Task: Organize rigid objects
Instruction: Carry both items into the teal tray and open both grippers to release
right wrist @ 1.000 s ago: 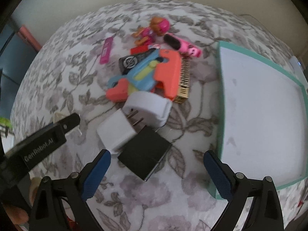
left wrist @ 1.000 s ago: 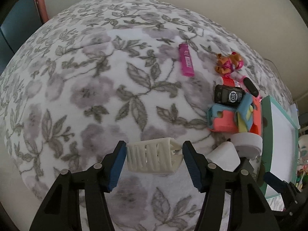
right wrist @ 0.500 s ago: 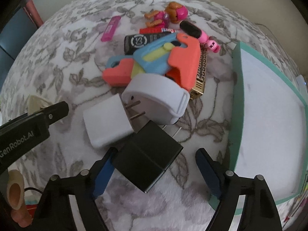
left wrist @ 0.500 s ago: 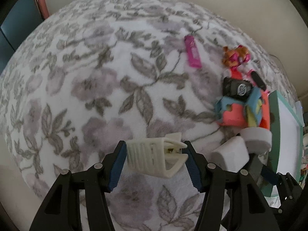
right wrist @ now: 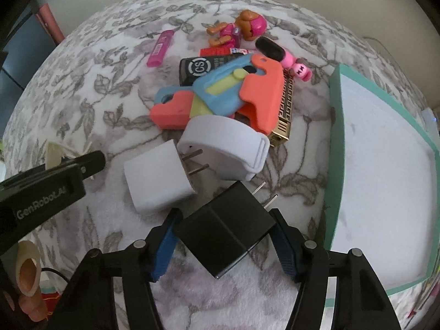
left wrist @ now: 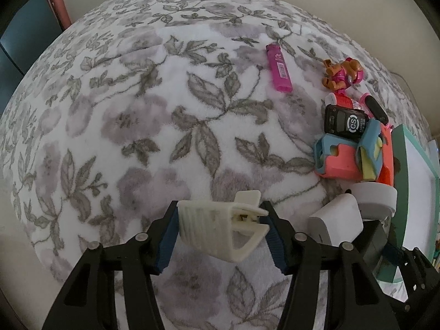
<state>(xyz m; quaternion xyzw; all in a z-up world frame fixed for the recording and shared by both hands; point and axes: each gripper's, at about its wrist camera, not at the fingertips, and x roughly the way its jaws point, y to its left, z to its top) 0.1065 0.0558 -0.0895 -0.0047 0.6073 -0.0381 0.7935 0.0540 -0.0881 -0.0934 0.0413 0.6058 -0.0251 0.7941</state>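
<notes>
My left gripper (left wrist: 221,236) is shut on a cream ribbed plastic clip (left wrist: 220,231) and holds it just above the floral blanket (left wrist: 137,110). My right gripper (right wrist: 224,243) is closed on a black plug adapter (right wrist: 225,231), both blue pads touching its sides. A white plug adapter (right wrist: 156,178) lies just left of it, and a white curved piece (right wrist: 225,143) lies behind. Further back is a pile: an orange-and-blue toy gun (right wrist: 228,93), a black device (right wrist: 198,68), a gold bar (right wrist: 284,121), a pink doll (right wrist: 275,52) and an orange-pink toy figure (right wrist: 239,27).
A teal-rimmed tray with a white floor (right wrist: 334,137) lies to the right of the pile. A pink lighter (left wrist: 279,67) lies apart on the blanket, left of the pile. The left gripper's arm (right wrist: 41,189) crosses the left of the right wrist view.
My right gripper has moved forward and closed its jaws onto the black plug adapter. My left gripper has closed on the cream clip and lifted it, tilting it.
</notes>
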